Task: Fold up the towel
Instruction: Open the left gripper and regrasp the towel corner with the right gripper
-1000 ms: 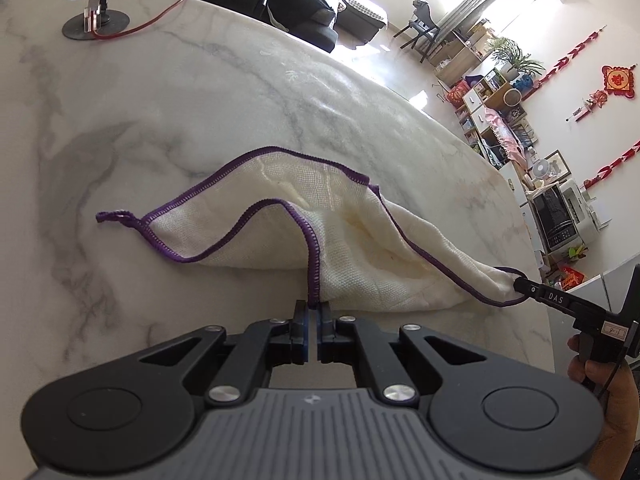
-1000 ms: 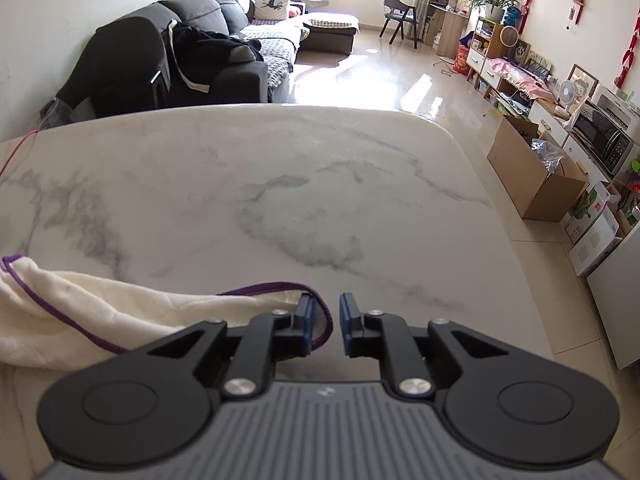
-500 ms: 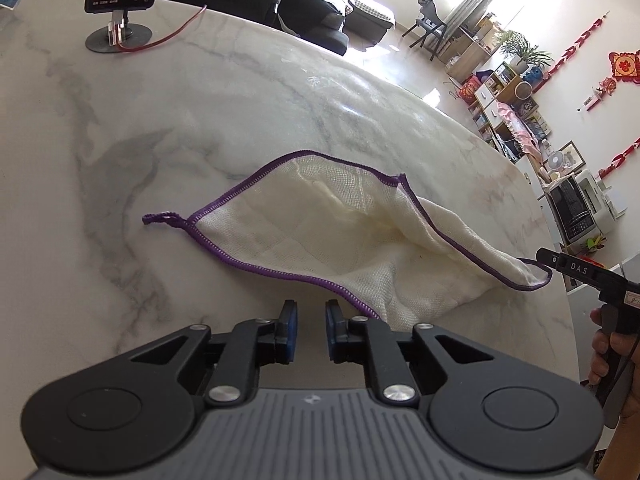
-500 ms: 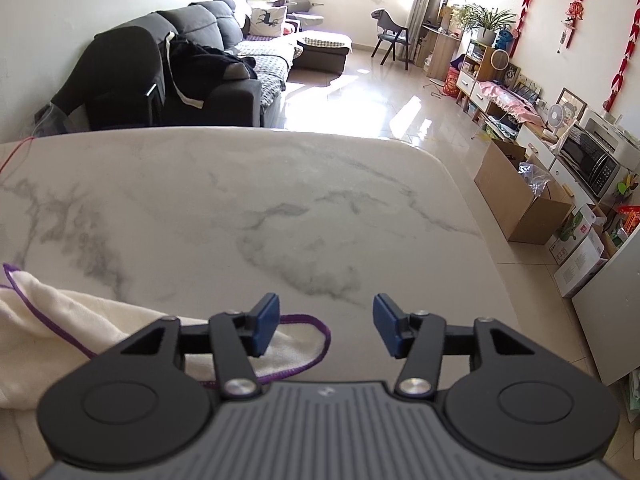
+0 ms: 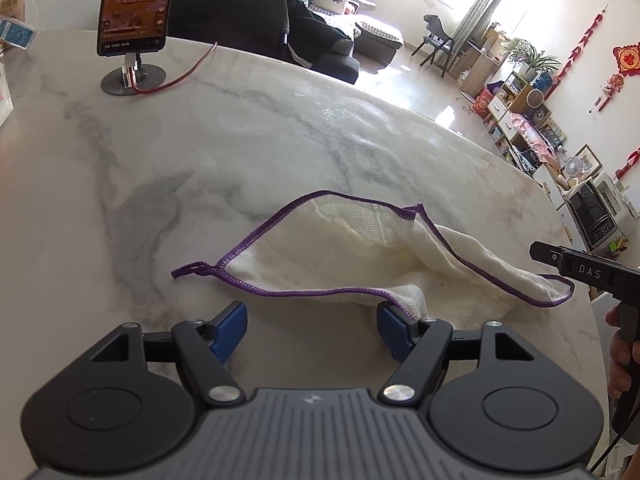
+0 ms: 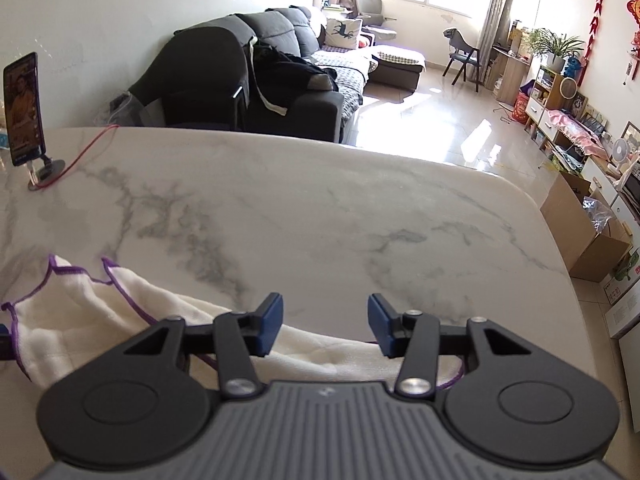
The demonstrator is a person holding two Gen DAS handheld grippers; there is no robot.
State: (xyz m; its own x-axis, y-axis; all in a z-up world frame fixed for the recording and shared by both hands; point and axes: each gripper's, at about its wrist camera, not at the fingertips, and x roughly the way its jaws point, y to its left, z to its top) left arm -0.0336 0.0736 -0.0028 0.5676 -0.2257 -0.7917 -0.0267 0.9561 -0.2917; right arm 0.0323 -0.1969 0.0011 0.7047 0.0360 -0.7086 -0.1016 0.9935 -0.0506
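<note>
A: Left gripper (image 5: 311, 334), jaws wide apart, holding nothing. It sits low over the table (image 5: 280, 132), just short of the towel (image 5: 360, 252). Right gripper (image 6: 323, 326), the same: spread, empty, with cloth lying beneath it.

B: Towel position?

A: Toward the table's near right side, folded loosely over itself, purple hem showing. One hemmed edge runs straight along the near side; a small loop tail pokes out at its left end. The far layer is puckered and the right-hand corner trails toward the right edge of the table.

B: Is that corner over the edge?

A: Cannot tell; the fisheye bends that side badly. It looks close, at least.

B: Risks from here?

A: My reading: the fold is uneven, so pinching both layers at once would lock the wrinkle in. A grab at the top layer alone could drag the whole cloth across smooth marble. A pull rightward may slide it off.

B: Anything nearby to snag?

A: Phone on a stand (image 5: 134, 20), red cable (image 5: 188, 70), far left corner. Well apart.
</note>
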